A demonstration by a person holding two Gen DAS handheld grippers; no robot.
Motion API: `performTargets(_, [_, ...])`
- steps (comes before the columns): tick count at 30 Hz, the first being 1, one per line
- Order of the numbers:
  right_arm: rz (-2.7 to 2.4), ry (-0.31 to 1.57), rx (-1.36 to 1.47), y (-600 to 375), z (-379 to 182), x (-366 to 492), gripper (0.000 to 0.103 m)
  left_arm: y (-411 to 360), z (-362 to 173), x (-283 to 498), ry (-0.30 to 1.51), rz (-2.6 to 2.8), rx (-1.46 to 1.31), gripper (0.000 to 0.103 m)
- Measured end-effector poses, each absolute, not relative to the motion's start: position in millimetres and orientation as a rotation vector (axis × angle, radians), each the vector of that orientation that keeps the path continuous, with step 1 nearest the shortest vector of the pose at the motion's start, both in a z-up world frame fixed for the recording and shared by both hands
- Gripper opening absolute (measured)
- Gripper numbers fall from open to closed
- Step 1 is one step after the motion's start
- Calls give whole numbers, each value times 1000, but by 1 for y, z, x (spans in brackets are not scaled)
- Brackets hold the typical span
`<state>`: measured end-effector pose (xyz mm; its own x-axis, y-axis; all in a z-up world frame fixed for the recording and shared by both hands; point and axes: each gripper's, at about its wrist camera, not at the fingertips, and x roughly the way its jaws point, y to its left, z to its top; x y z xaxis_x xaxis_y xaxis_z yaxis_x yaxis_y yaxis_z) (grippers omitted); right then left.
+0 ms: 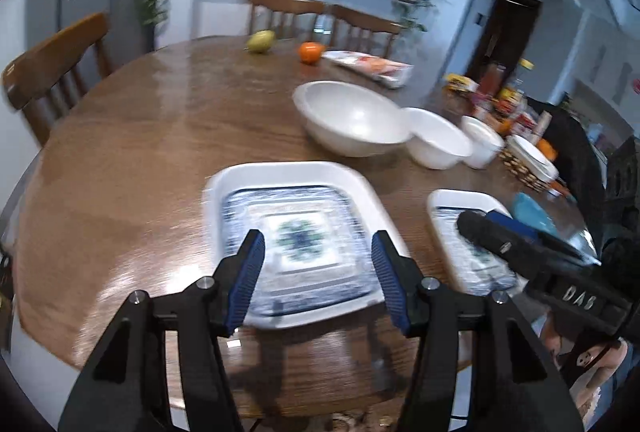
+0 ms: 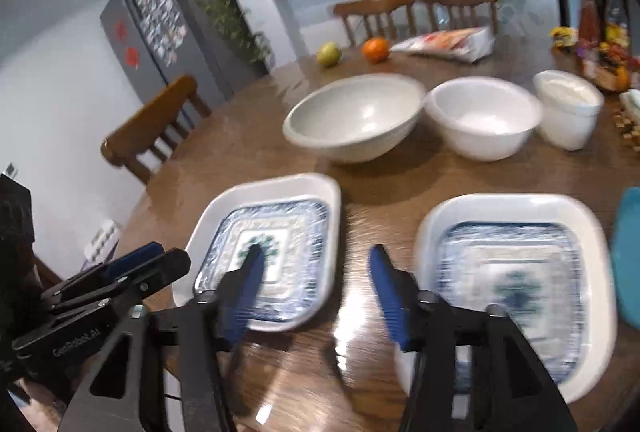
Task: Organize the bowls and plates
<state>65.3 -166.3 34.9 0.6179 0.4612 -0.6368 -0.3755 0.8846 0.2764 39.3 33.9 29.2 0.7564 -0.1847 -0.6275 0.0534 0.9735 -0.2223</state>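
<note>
Left claw (image 1: pixel 318 246) apart above square blue-patterned white plate (image 1: pixel 294 232) | right claw (image 2: pixel 316 264) apart, between both plates | three white bowls (image 2: pixel 356 116) at 12 o'clock on wooden bench (image 1: pixel 140 160)

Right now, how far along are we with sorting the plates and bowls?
Nothing looks stacked yet. The two square plates, left plate and right plate, lie apart on the table, and the three white bowls stand in a row, unnested. The left gripper and right gripper are both open, holding nothing. All the grouping remains.
</note>
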Motion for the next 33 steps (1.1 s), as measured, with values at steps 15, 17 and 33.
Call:
performTargets(15, [233,751,261,-284,29,64,76,-74,14,74,788,-323,-97,66])
performTargets(17, [239,763,270,-288,23,67,76,-82,8,78,812,-324,-89,66])
performTargets(33, [276,767,283,-295,9,56,76,-90,-12,86,875,-339,-94,61])
